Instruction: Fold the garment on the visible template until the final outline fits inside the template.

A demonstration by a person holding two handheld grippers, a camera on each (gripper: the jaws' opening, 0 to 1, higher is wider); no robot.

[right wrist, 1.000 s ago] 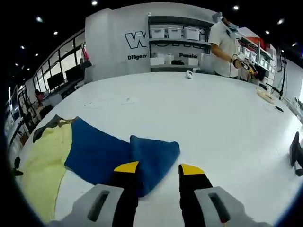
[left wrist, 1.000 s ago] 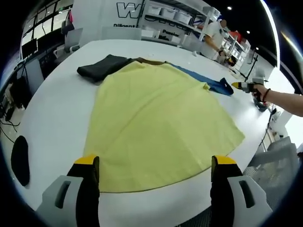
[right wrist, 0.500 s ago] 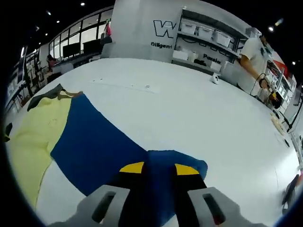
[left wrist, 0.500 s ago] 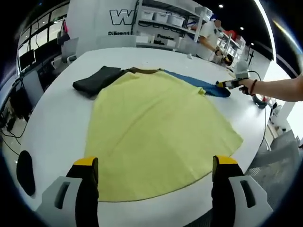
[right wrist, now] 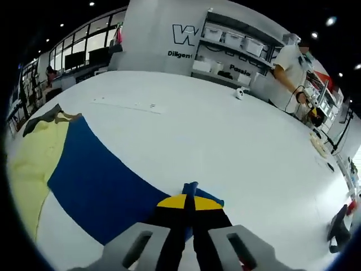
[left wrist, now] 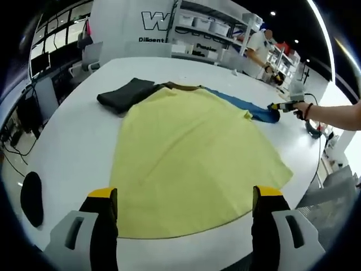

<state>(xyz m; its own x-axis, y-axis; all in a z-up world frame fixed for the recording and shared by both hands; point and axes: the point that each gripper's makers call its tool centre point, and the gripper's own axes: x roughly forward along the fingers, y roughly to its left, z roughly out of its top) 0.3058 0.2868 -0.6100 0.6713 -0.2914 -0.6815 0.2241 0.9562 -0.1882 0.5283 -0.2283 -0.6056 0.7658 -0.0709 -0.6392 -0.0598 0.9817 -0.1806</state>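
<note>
A garment lies flat on the white table [left wrist: 67,147]: a yellow body [left wrist: 192,152], a dark sleeve [left wrist: 125,93] at the far left and a blue sleeve [left wrist: 242,104] at the far right. My left gripper [left wrist: 184,195] hangs open over the near hem, its fingers wide apart and touching nothing. In the left gripper view a hand holds my right gripper [left wrist: 276,106] at the blue sleeve's tip. In the right gripper view my right gripper [right wrist: 189,201] is shut on the end of the blue sleeve [right wrist: 101,180], which runs back to the yellow body [right wrist: 31,164].
A black flat object [left wrist: 31,197] lies by the table's left edge. A person [right wrist: 287,68] stands at the shelves beyond the table. A small white item [right wrist: 240,93] sits far across it, and a dark object [right wrist: 338,226] lies at the right edge.
My right gripper's fingers, open around the blue sleeve end a second ago, have shut on it. The left gripper has stayed open over the hem, with only slight camera drift.
</note>
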